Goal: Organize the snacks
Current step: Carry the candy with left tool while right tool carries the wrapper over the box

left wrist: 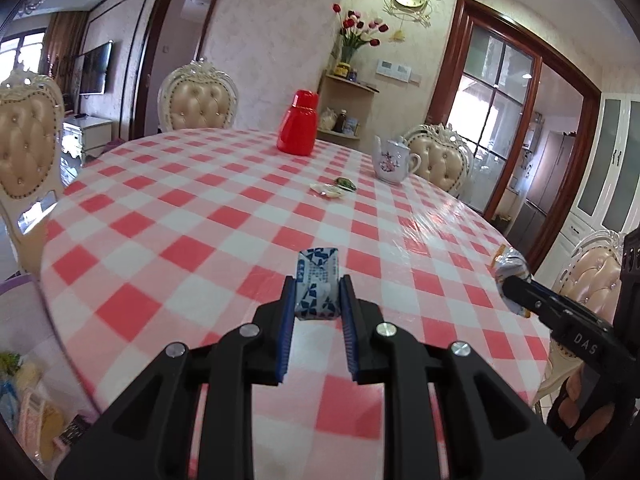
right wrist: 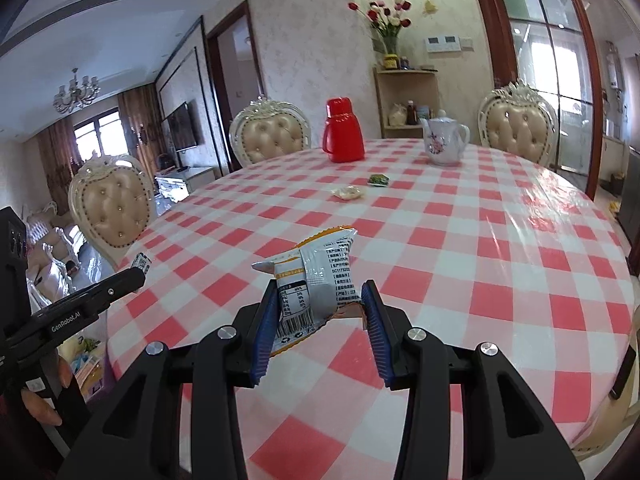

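Note:
My left gripper [left wrist: 317,290] is shut on a small blue-and-white wrapped snack [left wrist: 316,280], held above the near part of the red-and-white checked table [left wrist: 200,208]. My right gripper [right wrist: 320,292] is shut on a silver and orange snack packet [right wrist: 316,276], also above the table's near side. In the left wrist view the right gripper [left wrist: 510,284] shows at the right edge with its silver packet [left wrist: 510,266]. In the right wrist view the left gripper [right wrist: 140,270] shows at the left with its blue-and-white snack [right wrist: 142,260]. Further out lie a pale snack [right wrist: 348,193] and a green snack [right wrist: 379,179].
A red thermos [left wrist: 298,123] and a floral white teapot [left wrist: 394,162] stand at the table's far side. Padded chairs [right wrist: 270,132] ring the table. A bag of packets [left wrist: 24,400] sits off the table's left edge. A person's hand [right wrist: 40,400] grips the left tool's handle.

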`<state>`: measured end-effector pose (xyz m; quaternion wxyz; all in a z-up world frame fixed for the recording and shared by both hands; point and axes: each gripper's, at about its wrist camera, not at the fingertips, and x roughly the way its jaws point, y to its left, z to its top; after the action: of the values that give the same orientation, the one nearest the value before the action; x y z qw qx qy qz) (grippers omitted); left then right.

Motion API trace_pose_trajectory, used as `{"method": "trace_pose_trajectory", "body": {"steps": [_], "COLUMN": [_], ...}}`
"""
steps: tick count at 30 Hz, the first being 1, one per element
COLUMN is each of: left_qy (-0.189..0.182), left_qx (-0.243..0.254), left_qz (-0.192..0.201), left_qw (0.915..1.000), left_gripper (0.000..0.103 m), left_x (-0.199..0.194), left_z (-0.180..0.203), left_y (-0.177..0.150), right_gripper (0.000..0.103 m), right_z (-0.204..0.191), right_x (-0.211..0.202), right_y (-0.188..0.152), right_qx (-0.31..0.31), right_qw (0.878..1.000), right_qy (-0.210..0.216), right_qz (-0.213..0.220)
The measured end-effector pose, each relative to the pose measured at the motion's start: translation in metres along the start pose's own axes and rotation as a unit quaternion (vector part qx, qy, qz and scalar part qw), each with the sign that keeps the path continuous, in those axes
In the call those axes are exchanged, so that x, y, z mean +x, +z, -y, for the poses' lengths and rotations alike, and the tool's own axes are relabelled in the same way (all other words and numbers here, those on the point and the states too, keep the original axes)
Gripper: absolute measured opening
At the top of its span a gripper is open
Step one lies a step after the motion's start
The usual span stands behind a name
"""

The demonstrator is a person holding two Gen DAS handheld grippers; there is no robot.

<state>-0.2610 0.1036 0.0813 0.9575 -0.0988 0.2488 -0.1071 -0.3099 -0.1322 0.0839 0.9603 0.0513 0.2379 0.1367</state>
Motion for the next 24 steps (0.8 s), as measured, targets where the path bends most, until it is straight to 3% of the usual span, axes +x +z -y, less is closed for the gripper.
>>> {"method": "trace_pose_trajectory", "body": {"steps": [13,24], "left_qy": [0.039,0.093], "left_qx": [-0.032,-0.078], "left_qz": [0.016,0.026], "left_qw": [0.9986,0.9922], "left_gripper": [0.022,0.022], "left_x": [-0.057,-0.099], "left_z": [-0.058,-0.128], "left_y": [-0.013,-0.031], "right_gripper": [0.042,0.042], "right_z": [-0.070,-0.158], "right_x": [0.000,0.013], "right_y": [-0.012,-0.019], "right_qx": [-0.061,-0.144], "right_qw": [0.996,0.979], "right_qy": [0.066,0.137], "right_qz": [-0.011,-0.033]}}
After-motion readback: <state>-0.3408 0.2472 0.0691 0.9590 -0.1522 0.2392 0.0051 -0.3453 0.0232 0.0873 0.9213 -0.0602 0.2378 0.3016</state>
